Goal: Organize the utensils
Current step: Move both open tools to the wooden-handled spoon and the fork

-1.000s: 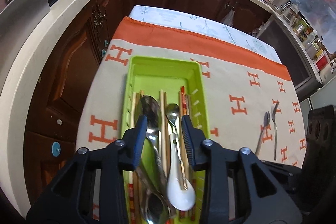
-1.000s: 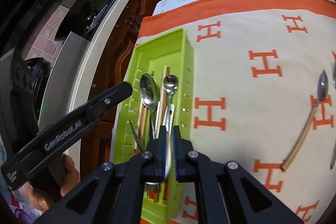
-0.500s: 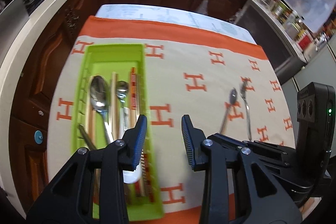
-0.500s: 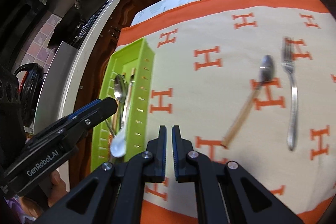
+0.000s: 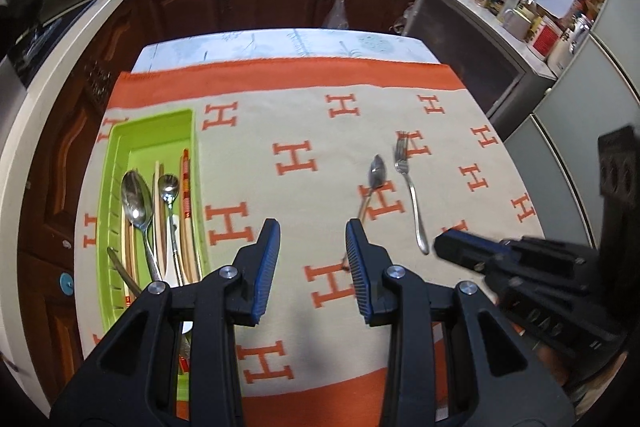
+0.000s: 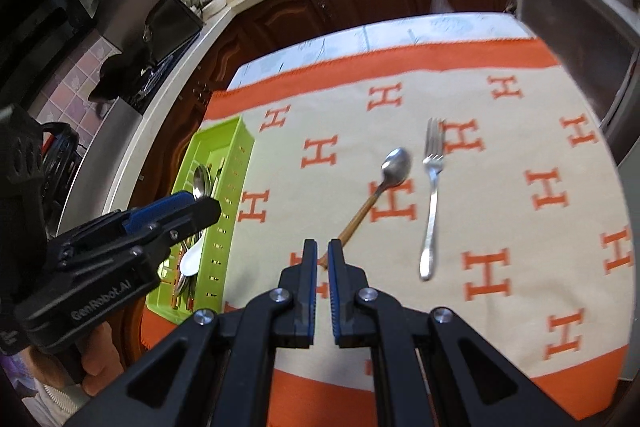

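Above a table draped in an orange-bordered cloth (image 5: 304,115), the left claw (image 5: 312,263) is hovering released and empty, while the right claw (image 6: 322,283) is hanging clenched on nothing, its tips just over the handle end of a wooden-handled spoon (image 6: 384,183). That spoon and a metal fork (image 6: 432,195) are lying side by side on the cloth, well apart from the green tray (image 5: 120,143), which is holding spoons and chopsticks at the table's left edge.
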`<state>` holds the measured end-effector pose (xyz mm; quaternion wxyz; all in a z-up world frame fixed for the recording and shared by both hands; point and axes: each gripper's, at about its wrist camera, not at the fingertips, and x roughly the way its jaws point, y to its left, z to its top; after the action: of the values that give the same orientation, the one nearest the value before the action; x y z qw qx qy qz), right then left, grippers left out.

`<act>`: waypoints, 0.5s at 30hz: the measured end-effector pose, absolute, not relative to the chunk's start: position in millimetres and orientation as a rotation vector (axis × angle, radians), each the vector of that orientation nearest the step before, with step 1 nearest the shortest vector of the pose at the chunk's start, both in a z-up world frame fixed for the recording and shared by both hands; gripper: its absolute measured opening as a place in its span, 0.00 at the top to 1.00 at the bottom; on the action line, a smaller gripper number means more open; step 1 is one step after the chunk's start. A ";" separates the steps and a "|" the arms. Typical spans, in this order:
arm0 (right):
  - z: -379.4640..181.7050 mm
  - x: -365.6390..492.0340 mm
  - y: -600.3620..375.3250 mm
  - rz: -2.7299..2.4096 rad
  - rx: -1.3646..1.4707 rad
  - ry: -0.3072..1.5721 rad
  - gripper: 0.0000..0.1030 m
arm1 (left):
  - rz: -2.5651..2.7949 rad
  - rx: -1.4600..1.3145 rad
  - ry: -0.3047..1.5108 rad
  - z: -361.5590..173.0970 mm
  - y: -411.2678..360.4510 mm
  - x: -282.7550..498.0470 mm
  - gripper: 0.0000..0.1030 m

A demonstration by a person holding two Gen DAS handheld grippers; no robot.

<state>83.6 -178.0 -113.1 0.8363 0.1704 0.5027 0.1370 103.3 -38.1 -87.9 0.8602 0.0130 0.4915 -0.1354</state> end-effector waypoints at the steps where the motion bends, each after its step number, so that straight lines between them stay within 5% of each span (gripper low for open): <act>1: -107.4 84.2 -180.9 0.287 0.353 1.057 0.95 | -0.289 0.031 1.027 -85.1 -40.0 104.2 0.70; 6: -76.3 88.7 -212.4 0.258 0.311 1.013 0.93 | -0.310 0.060 1.008 -73.5 -56.5 107.3 0.70; 9: -66.7 96.3 -227.0 0.228 0.278 1.006 0.77 | -0.322 0.083 1.005 -71.3 -68.5 112.7 0.70; 15: -84.5 127.5 -244.5 0.230 0.287 1.071 0.77 | -0.345 0.127 1.039 -89.8 -94.9 138.4 0.64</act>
<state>127.5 -244.5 -84.5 0.8441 0.1360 0.5072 0.1089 138.4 -94.9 -89.8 0.8521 0.0603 0.4934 -0.1640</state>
